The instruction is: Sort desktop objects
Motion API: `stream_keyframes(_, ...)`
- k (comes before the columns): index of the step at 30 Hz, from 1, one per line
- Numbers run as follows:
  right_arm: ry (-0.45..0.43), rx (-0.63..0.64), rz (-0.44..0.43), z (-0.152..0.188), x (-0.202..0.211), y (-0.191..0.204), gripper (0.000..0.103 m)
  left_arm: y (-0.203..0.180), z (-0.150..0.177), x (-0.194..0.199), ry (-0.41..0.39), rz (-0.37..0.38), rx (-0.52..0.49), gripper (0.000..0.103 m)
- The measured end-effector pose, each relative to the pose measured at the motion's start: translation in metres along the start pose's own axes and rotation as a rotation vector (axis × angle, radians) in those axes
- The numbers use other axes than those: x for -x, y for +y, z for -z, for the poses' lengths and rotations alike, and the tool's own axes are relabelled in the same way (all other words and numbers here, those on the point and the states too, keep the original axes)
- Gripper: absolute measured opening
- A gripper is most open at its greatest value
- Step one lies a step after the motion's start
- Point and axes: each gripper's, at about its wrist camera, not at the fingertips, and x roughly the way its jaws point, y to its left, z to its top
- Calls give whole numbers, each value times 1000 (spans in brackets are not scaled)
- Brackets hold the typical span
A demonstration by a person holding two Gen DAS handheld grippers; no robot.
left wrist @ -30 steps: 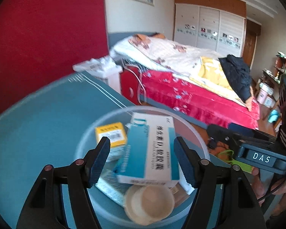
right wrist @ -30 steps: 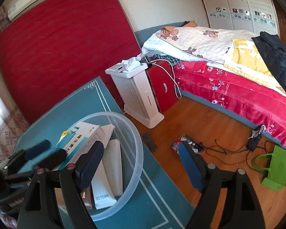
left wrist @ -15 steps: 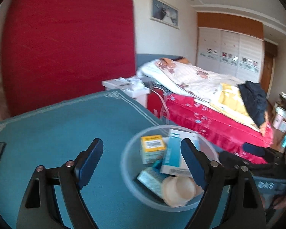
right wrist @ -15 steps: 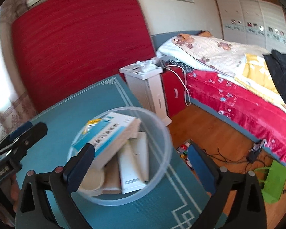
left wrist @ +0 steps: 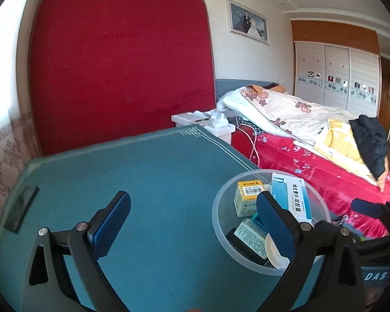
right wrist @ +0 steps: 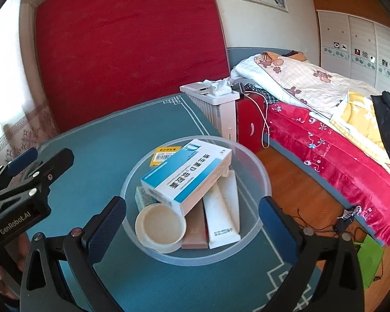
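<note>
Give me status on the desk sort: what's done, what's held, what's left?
Done: the clear bowl holds the blue-white box, yellow box, white tube and round lid. In hand: nothing; the left tongs and right tongs are both open and empty. Left: one dark flat item lies near the teal table's left edge.

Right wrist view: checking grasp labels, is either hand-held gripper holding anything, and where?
Nothing is held. The left hand-held gripper and right hand-held gripper are both open and empty.
</note>
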Motion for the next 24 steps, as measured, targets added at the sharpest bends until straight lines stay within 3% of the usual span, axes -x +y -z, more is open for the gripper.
stream_keyframes(11, 25, 31, 27, 11, -6, 13, 102, 0, 9, 0, 18, -17, -7, 99)
stream_keyframes(24, 52, 45, 71, 23, -17, 14, 102, -11, 19, -11, 76, 16, -55, 99)
